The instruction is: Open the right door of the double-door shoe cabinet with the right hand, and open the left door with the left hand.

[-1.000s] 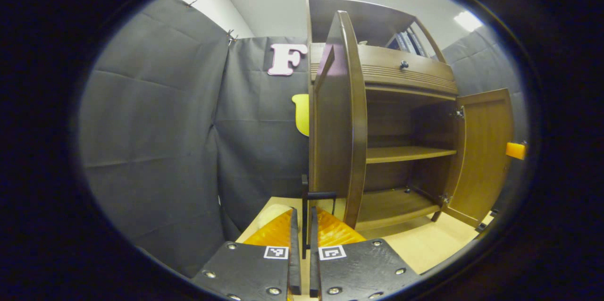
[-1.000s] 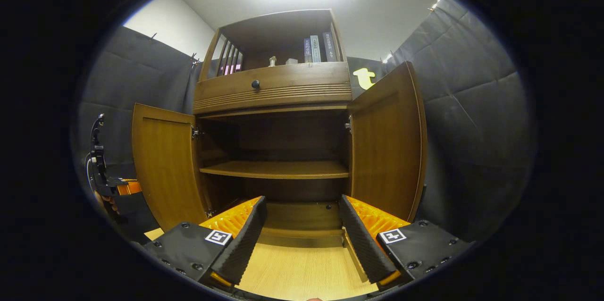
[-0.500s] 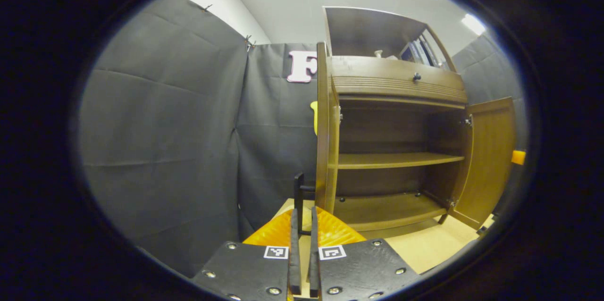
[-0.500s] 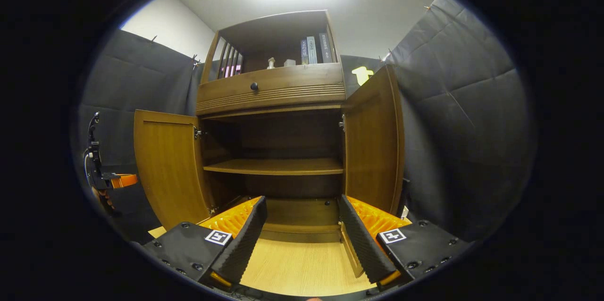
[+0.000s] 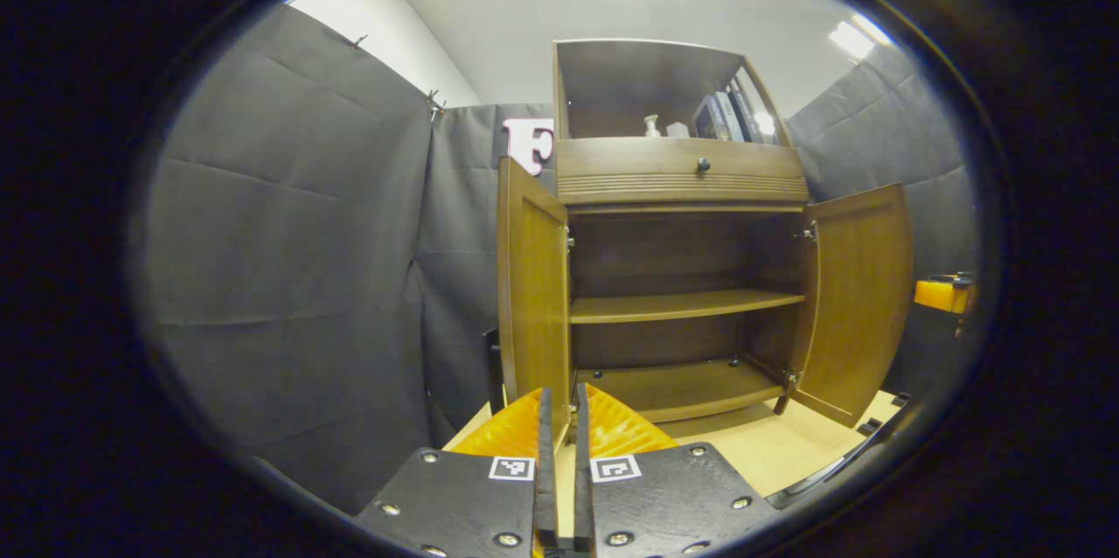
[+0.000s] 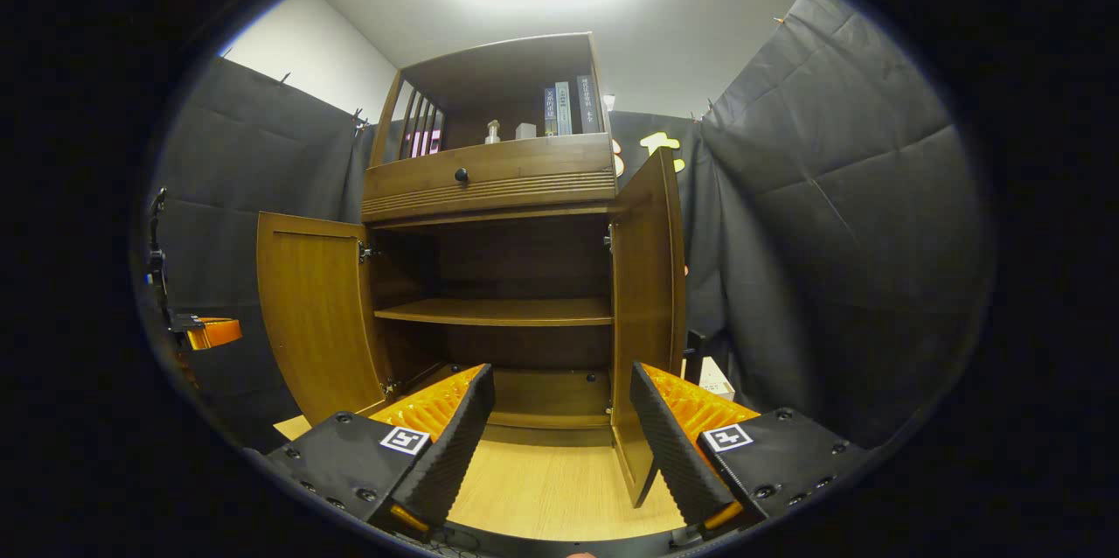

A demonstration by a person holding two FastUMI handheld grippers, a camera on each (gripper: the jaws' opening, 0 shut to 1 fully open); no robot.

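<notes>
Left gripper view: cabinet (image 5: 682, 182) stands ahead and slightly right of the left gripper (image 5: 559, 488), on a pale wood floor (image 5: 769, 462). Both doors are swung out. Left door (image 5: 533, 278) is nearly edge-on just beyond the fingertips, its long axis upright, free edge toward the camera; the fingers are together with a thin slit between them and nothing held, apart from the door. Right door (image 5: 861, 296) hangs open on the far right. Right gripper view: right gripper (image 6: 559, 435) has its fingers spread wide, empty, low before the open bay; right door (image 6: 647, 313) rises just left of its right finger, not touched. Left door (image 6: 310, 304) is open on the far left, with the other gripper beyond it. Shelf (image 6: 503, 311) is bare. Judgement: both doors look open, little remains; each gripper is nearest its own door, and any further swing pushes outward from the bay.
</notes>
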